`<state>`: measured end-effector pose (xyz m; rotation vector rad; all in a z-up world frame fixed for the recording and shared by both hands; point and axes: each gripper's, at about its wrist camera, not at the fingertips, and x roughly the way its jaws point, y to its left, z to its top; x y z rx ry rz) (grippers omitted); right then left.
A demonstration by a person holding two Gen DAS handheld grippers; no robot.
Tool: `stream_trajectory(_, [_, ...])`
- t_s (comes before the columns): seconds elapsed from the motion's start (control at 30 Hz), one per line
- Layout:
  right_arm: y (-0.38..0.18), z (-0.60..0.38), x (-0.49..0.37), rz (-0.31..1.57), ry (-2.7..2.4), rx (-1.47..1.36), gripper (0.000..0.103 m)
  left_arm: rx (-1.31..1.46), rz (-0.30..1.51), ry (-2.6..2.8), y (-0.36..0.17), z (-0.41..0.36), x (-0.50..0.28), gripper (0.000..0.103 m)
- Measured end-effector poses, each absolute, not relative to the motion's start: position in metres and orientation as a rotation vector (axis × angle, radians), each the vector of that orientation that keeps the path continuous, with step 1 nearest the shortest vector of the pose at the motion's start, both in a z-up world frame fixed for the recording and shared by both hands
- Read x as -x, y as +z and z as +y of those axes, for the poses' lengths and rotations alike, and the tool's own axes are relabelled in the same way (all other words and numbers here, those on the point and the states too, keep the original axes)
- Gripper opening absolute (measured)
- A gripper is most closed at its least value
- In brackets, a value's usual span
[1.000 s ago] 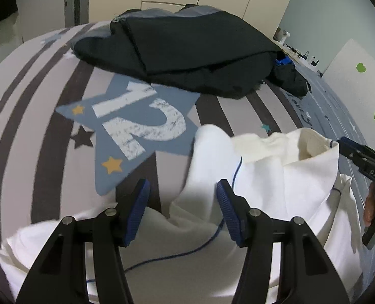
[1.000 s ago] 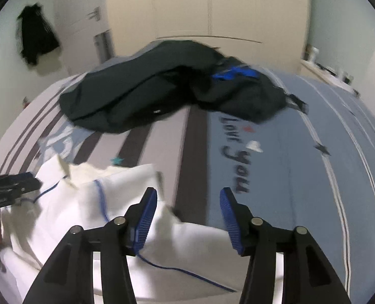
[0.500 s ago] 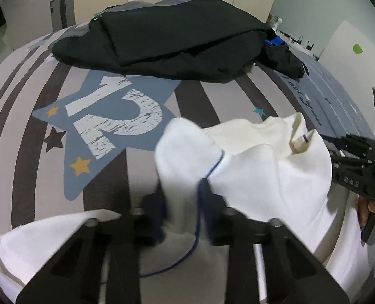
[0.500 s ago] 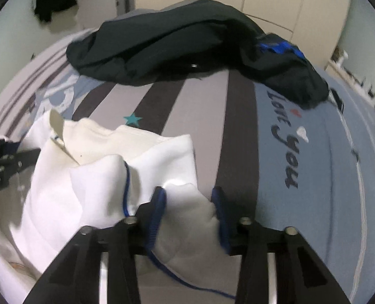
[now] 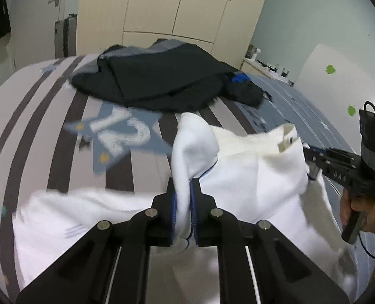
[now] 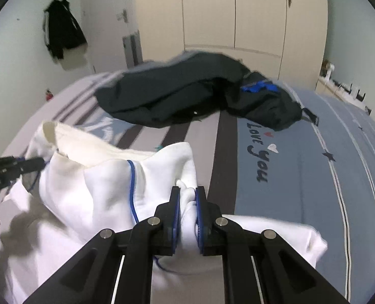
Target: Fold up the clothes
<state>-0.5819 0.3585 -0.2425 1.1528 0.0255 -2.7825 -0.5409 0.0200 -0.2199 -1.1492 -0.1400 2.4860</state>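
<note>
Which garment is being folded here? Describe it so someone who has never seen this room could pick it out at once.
Start at the striped bed in front of the cream wardrobe. A dark heap of clothes lies at the far end; nearer the cameras is the white garment, pinched in both the left gripper and right gripper. It is the only white piece, edged with thin blue piping.

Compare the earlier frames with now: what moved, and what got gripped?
Both grippers have just been closing: the left gripper and right gripper stood open over the white garment a second ago; each now pinches a fold of it and has lifted it off the bed. The dark clothes behind lie where they were.
</note>
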Motion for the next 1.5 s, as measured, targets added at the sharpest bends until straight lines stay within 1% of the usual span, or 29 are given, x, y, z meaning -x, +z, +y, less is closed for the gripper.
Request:
stream_trajectory(0.07, [-0.245, 0.355, 0.557, 0.02, -2.779, -1.151, 0.011, 1.159, -0.132, 2.481, -0.22, 0.016, 0.517, 0.008])
stream_trajectory(0.13, [-0.25, 0.353, 0.529, 0.002, -2.775, -1.162, 0.012, 1.188, -0.161, 2.463, -0.225, 0.01, 0.492, 0.008])
stream_trajectory(0.2, [-0.254, 0.353, 0.508, -0.029, -2.755, -1.183, 0.016, 1.237, -0.201, 2.429, -0.232, 0.005, 0.471, 0.01])
stream_trajectory(0.3, [-0.268, 0.354, 0.478, -0.033, -2.724, -1.27, 0.02, 1.358, -0.201, 2.402, -0.251, -0.006, 0.443, 0.012])
stream_trajectory(0.4, [-0.281, 0.358, 0.453, -0.058, -2.666, -1.385, 0.021, 1.419, -0.179, 2.408, -0.257, -0.019, 0.429, 0.012])
stream_trajectory(0.57, [-0.264, 0.373, 0.437, -0.113, -2.705, -1.382, 0.021, 1.384, -0.208, 2.464, -0.243, -0.028, 0.442, 0.012])
stream_trajectory(0.6, [-0.257, 0.375, 0.441, -0.125, -2.723, -1.363, 0.022, 1.364, -0.21, 2.477, -0.239, -0.025, 0.45, 0.012])
stream_trajectory(0.67, [-0.245, 0.379, 0.459, -0.186, -2.737, -1.316, 0.03, 1.311, -0.249, 2.479, -0.227, -0.013, 0.47, 0.014])
stream_trajectory(0.77, [-0.233, 0.374, 0.493, -0.217, -2.714, -1.247, 0.031, 1.264, -0.297, 2.443, -0.218, 0.006, 0.489, 0.019])
stream_trajectory(0.8, [-0.233, 0.369, 0.502, -0.211, -2.698, -1.24, 0.031, 1.255, -0.303, 2.43, -0.218, 0.013, 0.494, 0.02])
stream_trajectory(0.83, [-0.235, 0.363, 0.509, -0.201, -2.686, -1.243, 0.031, 1.262, -0.304, 2.419, -0.221, 0.02, 0.498, 0.023])
stream_trajectory(0.87, [-0.24, 0.358, 0.513, -0.19, -2.669, -1.271, 0.031, 1.303, -0.303, 2.401, -0.228, 0.026, 0.504, 0.024])
stream_trajectory(0.97, [-0.257, 0.348, 0.512, -0.196, -2.594, -1.367, 0.031, 1.407, -0.321, 2.394, -0.25, 0.027, 0.514, 0.024])
stream_trajectory(1.1, [-0.269, 0.348, 0.487, -0.22, -2.56, -1.415, 0.031, 1.405, -0.341, 2.406, -0.249, 0.012, 0.503, 0.024])
stream_trajectory(1.17, [-0.274, 0.357, 0.476, -0.27, -2.555, -1.438, 0.031, 1.401, -0.328, 2.403, -0.247, 0.006, 0.493, 0.027])
stream_trajectory(1.2, [-0.276, 0.362, 0.471, -0.307, -2.556, -1.449, 0.031, 1.403, -0.315, 2.401, -0.246, 0.003, 0.488, 0.034])
stream_trajectory(1.23, [-0.277, 0.367, 0.467, -0.353, -2.558, -1.458, 0.031, 1.42, -0.323, 2.389, -0.248, 0.0, 0.482, 0.044])
stream_trajectory(1.27, [-0.278, 0.372, 0.464, -0.399, -2.56, -1.466, 0.033, 1.444, -0.355, 2.369, -0.25, -0.002, 0.477, 0.052])
stream_trajectory(1.3, [-0.278, 0.377, 0.462, -0.44, -2.563, -1.469, 0.035, 1.46, -0.39, 2.355, -0.253, -0.004, 0.472, 0.055])
stream_trajectory(1.33, [-0.279, 0.379, 0.461, -0.471, -2.561, -1.476, 0.037, 1.474, -0.426, 2.341, -0.256, -0.005, 0.468, 0.06])
stream_trajectory(1.37, [-0.281, 0.379, 0.463, -0.496, -2.555, -1.488, 0.04, 1.482, -0.422, 2.345, -0.258, -0.003, 0.465, 0.062])
stream_trajectory(1.5, [-0.291, 0.373, 0.47, -0.55, -2.512, -1.538, 0.041, 1.482, -0.418, 2.358, -0.265, 0.006, 0.465, 0.062])
